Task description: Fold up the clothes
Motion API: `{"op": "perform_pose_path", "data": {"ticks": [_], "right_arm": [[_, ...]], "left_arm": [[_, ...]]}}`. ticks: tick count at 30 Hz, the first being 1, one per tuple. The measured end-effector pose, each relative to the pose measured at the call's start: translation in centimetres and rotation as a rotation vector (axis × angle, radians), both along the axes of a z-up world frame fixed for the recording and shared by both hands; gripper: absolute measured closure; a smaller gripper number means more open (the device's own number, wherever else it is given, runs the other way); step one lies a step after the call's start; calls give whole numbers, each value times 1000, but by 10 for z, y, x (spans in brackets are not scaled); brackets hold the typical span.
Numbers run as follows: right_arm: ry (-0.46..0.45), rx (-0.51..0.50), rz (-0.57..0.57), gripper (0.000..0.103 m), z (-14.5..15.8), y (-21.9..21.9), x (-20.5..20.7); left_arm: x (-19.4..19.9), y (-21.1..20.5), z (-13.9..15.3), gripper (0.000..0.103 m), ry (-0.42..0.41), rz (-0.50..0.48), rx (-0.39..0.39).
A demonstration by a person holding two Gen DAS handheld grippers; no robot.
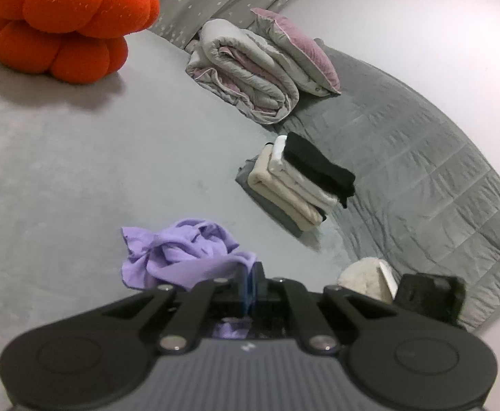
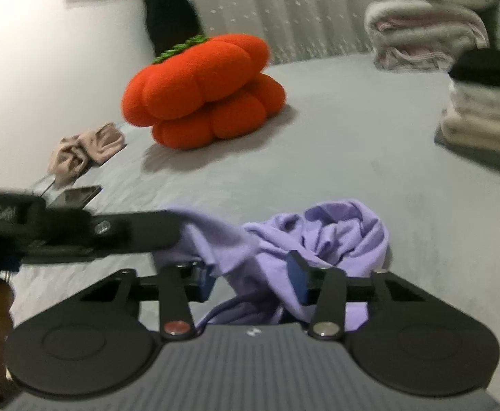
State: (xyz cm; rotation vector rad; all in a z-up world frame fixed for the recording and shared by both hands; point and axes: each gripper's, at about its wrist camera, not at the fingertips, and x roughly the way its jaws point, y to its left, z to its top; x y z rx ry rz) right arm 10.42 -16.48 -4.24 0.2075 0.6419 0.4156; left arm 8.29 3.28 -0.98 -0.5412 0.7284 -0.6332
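Big grey bed (image 1: 78, 171) takes up most of it, orange pumpkin cushion (image 2: 202, 92) sitting at the back, folded stack (image 1: 297, 185) off to the side. Crumpled purple shirt (image 2: 335, 236) lies near the front. Left gripper (image 1: 248, 286) is clamped on its edge; right gripper (image 2: 253, 275) is parted, with cloth loose between the fingers.

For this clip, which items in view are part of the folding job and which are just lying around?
Job:
- purple garment, crumpled
- left gripper, shut on its edge
- right gripper, cloth between its fingers
- stack of folded clothes

Lying about:
- orange pumpkin cushion
- rolled quilt
- pillow
- pink cloth
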Motion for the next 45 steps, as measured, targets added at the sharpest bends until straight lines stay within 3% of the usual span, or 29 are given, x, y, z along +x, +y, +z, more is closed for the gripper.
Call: {"op": "perform_pose_path", "data": {"ticks": [3,5,7,9,14,23,33,37,41,42,45], "right_arm": [[38,32,-33,93,-6,-8,7],[59,48,-60,96,-10,-14,10],[62,49,-100,98,-8,-21,8],[64,50,-141,98,-5,-28,6],[43,41,-234,99,5,-54,-4],[29,6,-382,99,16,-98,-19],[126,2,-462,98,3,-127,-25],[135,18,-449,90,3,-126,-28],[137,29,-425,88,6,-121,-29],[136,30,-420,85,6,-120,-29],[121,24,-410,61,8,-117,-31]], "left_arm": [[-1,-3,-2,100,-9,1,31],[-1,-5,-3,91,-18,-1,59],[-3,-8,-4,70,-28,-4,88],[-4,-11,-5,63,-37,-4,125],[-2,-16,-16,58,-8,-16,205],[2,-22,-30,56,43,-22,259],[6,-34,-41,59,53,-19,300],[7,-44,-44,58,55,-34,304],[6,-58,-43,58,22,-47,318],[6,-62,-43,58,13,-48,332],[5,-72,-45,58,-12,-43,386]]}}
